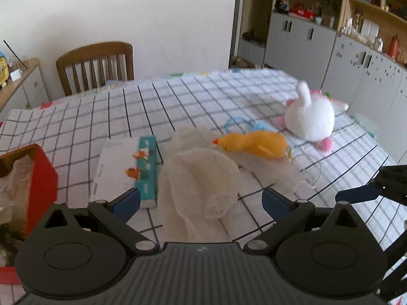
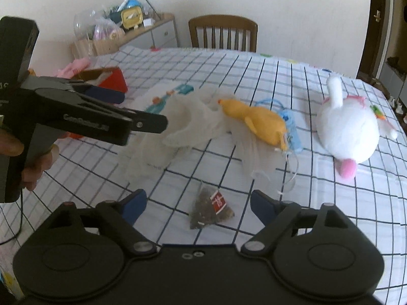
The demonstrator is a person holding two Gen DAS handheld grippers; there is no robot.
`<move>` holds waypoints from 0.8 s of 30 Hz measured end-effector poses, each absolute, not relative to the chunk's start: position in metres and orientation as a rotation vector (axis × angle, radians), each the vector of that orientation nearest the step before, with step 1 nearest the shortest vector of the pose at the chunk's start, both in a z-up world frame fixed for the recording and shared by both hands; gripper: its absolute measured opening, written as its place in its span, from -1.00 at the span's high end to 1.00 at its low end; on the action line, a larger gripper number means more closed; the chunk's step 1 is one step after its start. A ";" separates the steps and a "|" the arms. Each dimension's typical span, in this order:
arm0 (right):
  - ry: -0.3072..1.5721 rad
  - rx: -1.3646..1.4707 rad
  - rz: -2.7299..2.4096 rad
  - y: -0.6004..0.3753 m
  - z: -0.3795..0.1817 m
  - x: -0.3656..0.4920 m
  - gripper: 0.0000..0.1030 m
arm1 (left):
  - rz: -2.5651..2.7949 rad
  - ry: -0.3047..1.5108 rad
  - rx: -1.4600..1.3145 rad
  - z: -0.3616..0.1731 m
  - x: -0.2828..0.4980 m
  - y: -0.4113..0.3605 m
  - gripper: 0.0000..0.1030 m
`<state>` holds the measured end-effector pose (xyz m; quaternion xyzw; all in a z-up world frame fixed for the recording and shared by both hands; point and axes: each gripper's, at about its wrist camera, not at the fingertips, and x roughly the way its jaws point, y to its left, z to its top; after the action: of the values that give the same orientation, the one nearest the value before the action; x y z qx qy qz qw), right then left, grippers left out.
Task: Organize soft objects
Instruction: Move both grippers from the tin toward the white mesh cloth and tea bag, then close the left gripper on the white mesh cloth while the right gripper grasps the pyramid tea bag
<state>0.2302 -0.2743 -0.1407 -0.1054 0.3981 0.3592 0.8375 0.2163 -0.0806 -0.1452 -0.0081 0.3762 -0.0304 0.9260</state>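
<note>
A white mesh bag (image 1: 198, 178) lies crumpled on the checked tablecloth, between the wide-apart fingers of my left gripper (image 1: 202, 202), which is open. Behind it lies a yellow duck plush (image 1: 254, 143), and further right a white plush with pink feet (image 1: 309, 117). In the right wrist view the mesh bag (image 2: 183, 124), the duck (image 2: 254, 122) and the white plush (image 2: 348, 129) sit in a row. My right gripper (image 2: 199, 206) is open over a tea bag (image 2: 212, 209) on the cloth. The left gripper (image 2: 132, 109) reaches in from the left, held by a hand.
A tissue pack (image 1: 127, 167) lies left of the mesh bag, and a red box (image 1: 38, 175) with crumpled paper stands at the left edge. A small blue item (image 2: 292, 127) lies behind the duck. A wooden chair (image 1: 96, 63) stands at the far side; grey cabinets (image 1: 305, 40) line the right.
</note>
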 end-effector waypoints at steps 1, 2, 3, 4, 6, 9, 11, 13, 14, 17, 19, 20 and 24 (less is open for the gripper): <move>0.846 -0.229 0.763 -0.273 -0.143 0.231 -0.66 | -0.054 0.789 -0.020 -0.150 0.220 -0.081 -0.99; 0.852 -0.236 0.766 -0.272 -0.146 0.233 -0.65 | -0.050 0.803 -0.029 -0.155 0.222 -0.082 -0.99; 0.856 -0.242 0.768 -0.271 -0.149 0.234 -0.63 | -0.045 0.816 -0.039 -0.159 0.224 -0.081 -0.99; 0.859 -0.250 0.768 -0.269 -0.151 0.234 -0.63 | -0.037 0.830 -0.049 -0.163 0.226 -0.081 -0.99; 0.864 -0.259 0.769 -0.267 -0.155 0.236 -0.60 | -0.022 0.851 -0.068 -0.170 0.229 -0.080 -0.98; 0.870 -0.276 0.772 -0.263 -0.160 0.239 -0.55 | -0.015 0.865 -0.072 -0.178 0.234 -0.080 -0.98; 0.874 -0.289 0.771 -0.260 -0.164 0.241 -0.51 | -0.011 0.871 -0.075 -0.181 0.237 -0.081 -0.97; 0.881 -0.298 0.767 -0.258 -0.167 0.243 -0.46 | 0.001 0.875 -0.091 -0.182 0.239 -0.079 -0.97; 0.883 -0.303 0.765 -0.258 -0.169 0.244 -0.45 | 0.007 0.876 -0.106 -0.183 0.241 -0.078 -0.96; 0.884 -0.322 0.763 -0.255 -0.172 0.245 -0.38 | 0.014 0.874 -0.139 -0.183 0.243 -0.076 -0.91; 0.885 -0.332 0.765 -0.254 -0.174 0.245 -0.31 | 0.014 0.877 -0.153 -0.184 0.246 -0.075 -0.83; 0.885 -0.337 0.765 -0.253 -0.175 0.245 -0.28 | 0.018 0.880 -0.161 -0.184 0.248 -0.075 -0.79; 0.883 -0.361 0.757 -0.250 -0.177 0.244 -0.12 | 0.034 0.892 -0.201 -0.185 0.250 -0.072 -0.54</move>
<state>0.2445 -0.2500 -0.1771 -0.1695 0.4146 0.3553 0.8204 0.2504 -0.0716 -0.1852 -0.0971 0.4305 0.0162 0.8972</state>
